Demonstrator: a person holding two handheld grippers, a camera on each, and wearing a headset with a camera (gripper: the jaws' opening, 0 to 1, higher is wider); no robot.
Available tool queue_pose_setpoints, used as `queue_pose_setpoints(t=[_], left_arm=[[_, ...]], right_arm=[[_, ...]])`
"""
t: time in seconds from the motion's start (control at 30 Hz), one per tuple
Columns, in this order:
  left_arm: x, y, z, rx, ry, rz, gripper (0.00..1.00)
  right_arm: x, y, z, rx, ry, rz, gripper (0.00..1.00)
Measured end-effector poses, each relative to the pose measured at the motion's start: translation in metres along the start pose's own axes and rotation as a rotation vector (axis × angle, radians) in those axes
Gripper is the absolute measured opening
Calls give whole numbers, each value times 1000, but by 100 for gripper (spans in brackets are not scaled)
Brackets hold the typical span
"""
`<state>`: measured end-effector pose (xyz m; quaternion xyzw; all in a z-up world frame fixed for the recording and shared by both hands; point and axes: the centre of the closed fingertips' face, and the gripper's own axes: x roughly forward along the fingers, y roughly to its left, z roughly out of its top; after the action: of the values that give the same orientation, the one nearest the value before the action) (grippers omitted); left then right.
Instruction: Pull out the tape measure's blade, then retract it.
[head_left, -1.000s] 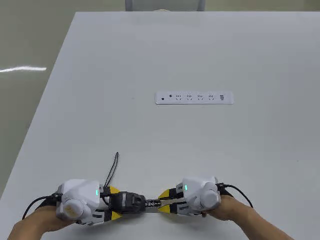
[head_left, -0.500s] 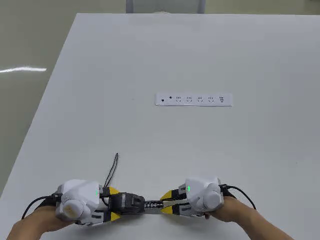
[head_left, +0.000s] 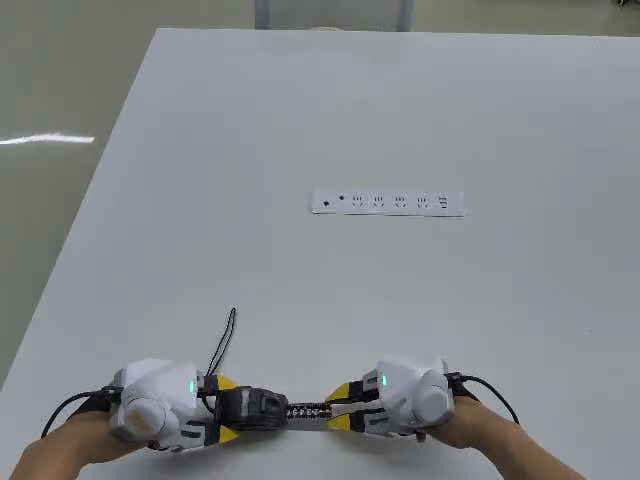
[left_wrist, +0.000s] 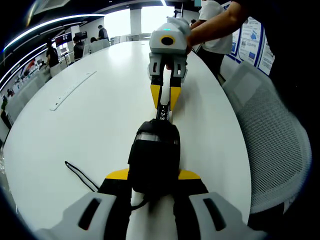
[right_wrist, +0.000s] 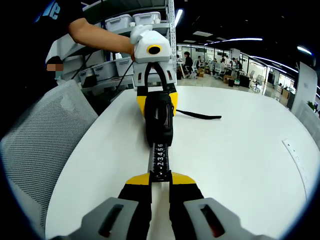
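"Well, where did it all sit?"

"On the white table (head_left: 400, 120), close to its near edge; the left gripper (head_left: 232, 407) was clamped across the body of the black tape measure (head_left: 255, 407), and the right gripper (head_left: 335, 408) was pinched on the tip of the blade (head_left: 308, 409); a short run of numbered blade lay drawn out between them."

"How would it have handled?"

"I judged the body hard, chunky and fairly heavy for its bulk, so a grip across its width, as taken, suited it; the blade looked thin and springy, stiff along its length yet apt to kink if bent sideways, and slick, so the hold belonged at the very tip; the spring would likely snap it home if released, so retracting called for a guided return."

"And room?"

"The near edge lay just beside both grippers, so little margin that way; to the right and far the tabletop was open; the power strip (head_left: 388, 202) lay well apart at mid-table; the thin black strap (head_left: 224, 340) trailed from the body toward the far side, off the blade's line."
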<state>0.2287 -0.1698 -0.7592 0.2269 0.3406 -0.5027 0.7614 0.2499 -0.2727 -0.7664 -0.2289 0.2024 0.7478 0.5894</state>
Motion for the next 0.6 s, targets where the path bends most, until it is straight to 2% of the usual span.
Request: queue_pose_setpoints(t=[0.6], left_arm=[[1,1,0,0,1,0,28]], right_arm=[[-11,0,-8,16,5,-1,10]])
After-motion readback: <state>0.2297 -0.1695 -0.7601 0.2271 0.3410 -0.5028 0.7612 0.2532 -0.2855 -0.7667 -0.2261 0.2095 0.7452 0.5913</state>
